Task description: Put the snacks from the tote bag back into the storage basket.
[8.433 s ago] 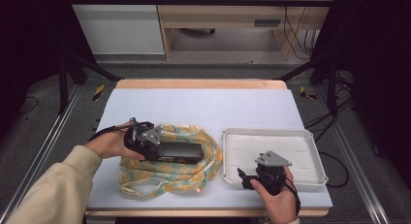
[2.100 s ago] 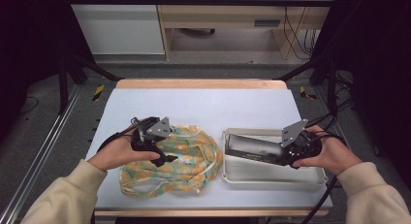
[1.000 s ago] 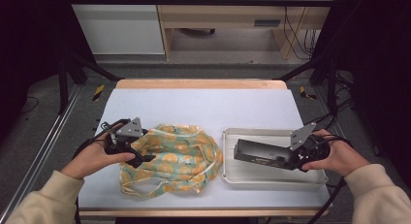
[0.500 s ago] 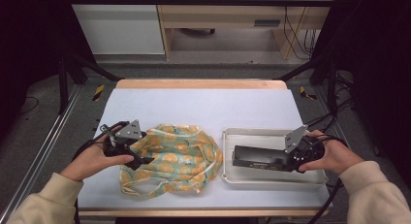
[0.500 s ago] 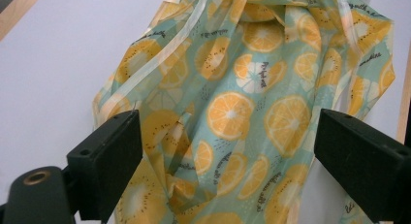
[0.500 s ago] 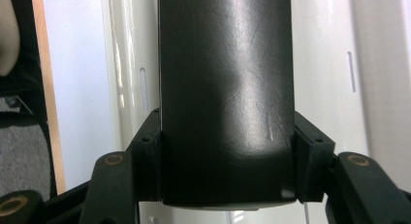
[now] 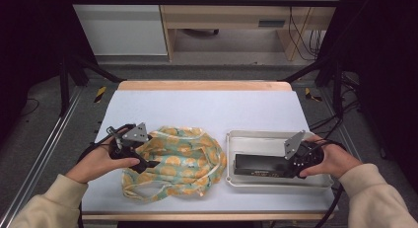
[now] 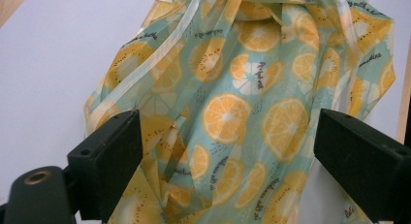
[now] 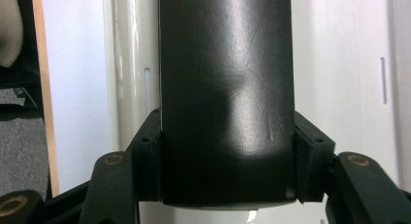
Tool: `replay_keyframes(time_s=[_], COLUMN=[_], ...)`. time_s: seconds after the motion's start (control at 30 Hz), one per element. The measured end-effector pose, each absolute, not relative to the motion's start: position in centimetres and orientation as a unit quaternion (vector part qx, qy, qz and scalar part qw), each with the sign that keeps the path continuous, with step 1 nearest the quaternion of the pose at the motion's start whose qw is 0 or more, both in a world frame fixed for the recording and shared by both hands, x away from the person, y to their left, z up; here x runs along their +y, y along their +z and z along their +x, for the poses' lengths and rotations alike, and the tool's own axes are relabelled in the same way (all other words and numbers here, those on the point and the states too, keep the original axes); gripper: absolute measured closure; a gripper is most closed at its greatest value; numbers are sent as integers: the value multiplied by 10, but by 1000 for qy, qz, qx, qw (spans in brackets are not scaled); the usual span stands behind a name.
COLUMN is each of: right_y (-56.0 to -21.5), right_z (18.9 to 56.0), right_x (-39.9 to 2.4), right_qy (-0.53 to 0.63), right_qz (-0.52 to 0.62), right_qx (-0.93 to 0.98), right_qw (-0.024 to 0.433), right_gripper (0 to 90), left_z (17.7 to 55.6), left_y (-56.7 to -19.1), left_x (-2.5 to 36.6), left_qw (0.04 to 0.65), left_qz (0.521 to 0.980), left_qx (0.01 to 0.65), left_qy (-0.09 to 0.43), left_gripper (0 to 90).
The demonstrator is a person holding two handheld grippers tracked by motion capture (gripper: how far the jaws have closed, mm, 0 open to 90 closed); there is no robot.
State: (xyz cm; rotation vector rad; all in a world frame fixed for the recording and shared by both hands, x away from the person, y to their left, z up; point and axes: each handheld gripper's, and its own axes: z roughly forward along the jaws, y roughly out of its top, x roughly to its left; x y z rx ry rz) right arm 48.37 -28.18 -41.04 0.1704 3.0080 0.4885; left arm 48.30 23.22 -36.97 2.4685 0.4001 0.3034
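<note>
The black box (image 7: pixel 261 165) now lies in the white plastic tray (image 7: pixel 276 138), along its near wall, with the right gripper (image 7: pixel 296 165) clamped across its end; in the right gripper view the two jaws press flat on either side of the box (image 9: pixel 227 88), so it is grasped, not yet let go; a couple of seconds ago the same box was carried tilted above the tray, and well before that it sat on the fruit-print bag over at the left, so the transfer looks all but done; what seems left is to release the box and draw the hand back.

The left gripper (image 7: pixel 148 164) rests at the left edge of the fruit-print bag (image 7: pixel 177 159), which lies crumpled and flat on the worktop (image 7: pixel 207 104); this gripper has drawn back a little toward the bag's left edge since two seconds ago; in the left gripper view its jaws stand wide apart over the bag (image 8: pixel 242 112) with nothing pinched between them, so they are released.

The bag shows orange and kiwi slices on pale green, with small cursive script scattered among them, too slanted and small to make out with confidence; a faint pale line of print runs along the side of the box in the high view, too small to read.
</note>
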Motion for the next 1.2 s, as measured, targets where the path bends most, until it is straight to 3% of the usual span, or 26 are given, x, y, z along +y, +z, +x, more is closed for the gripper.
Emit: replay_keyframes(time_s=[1.2], right_y=[-430], right_z=[493], right_x=[-269], right_qy=[158], right_qz=[54], right_qx=[986], right_qw=[26], right_gripper=[414], left_z=[480], left_y=[-377], left_x=[237], left_qw=[305], left_qz=[934], left_qx=[153], left_qy=[106], left_gripper=[82])
